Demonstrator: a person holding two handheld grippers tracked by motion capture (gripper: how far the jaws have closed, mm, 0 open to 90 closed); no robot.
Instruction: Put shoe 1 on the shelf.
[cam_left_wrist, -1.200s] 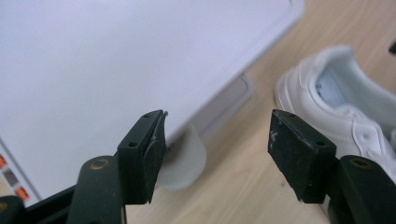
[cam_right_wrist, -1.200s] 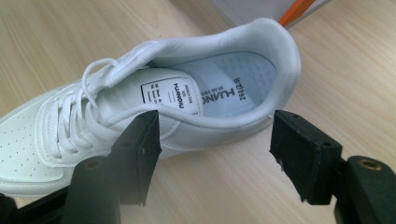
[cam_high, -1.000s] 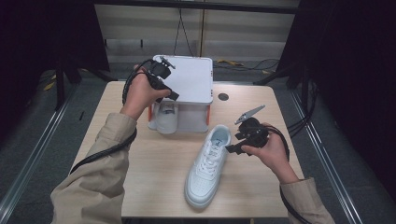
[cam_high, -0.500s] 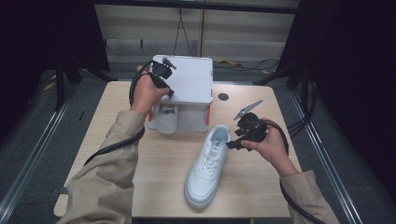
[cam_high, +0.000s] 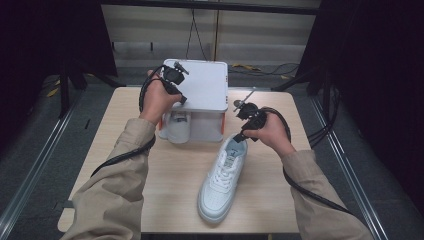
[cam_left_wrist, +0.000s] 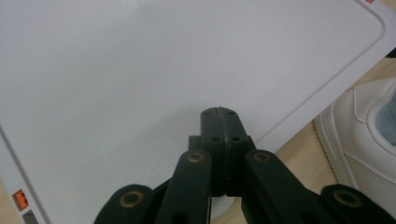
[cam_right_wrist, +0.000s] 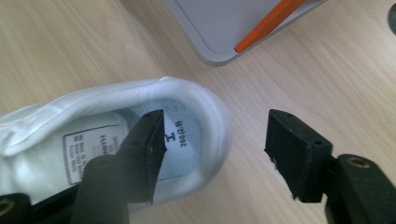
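- While one white sneaker (cam_high: 176, 127) already sits in the box (cam_high: 200, 85) just below the left tongs (cam_high: 170, 82), the job looks about half done.
- Left tongs are fully closed on nothing, held over the box's grey lid (cam_left_wrist: 140, 70).
- Right tongs (cam_right_wrist: 215, 154) are spread and have just been narrowing, one jaw inside the heel collar of the second sneaker (cam_high: 222, 175), the other outside; the pads do not yet press.
- Left to do, likely: grip that heel, lift, and carry the shoe to the box.
- Pale wooden table (cam_high: 125, 170); dark curtains and a grey floor beyond both tongs.
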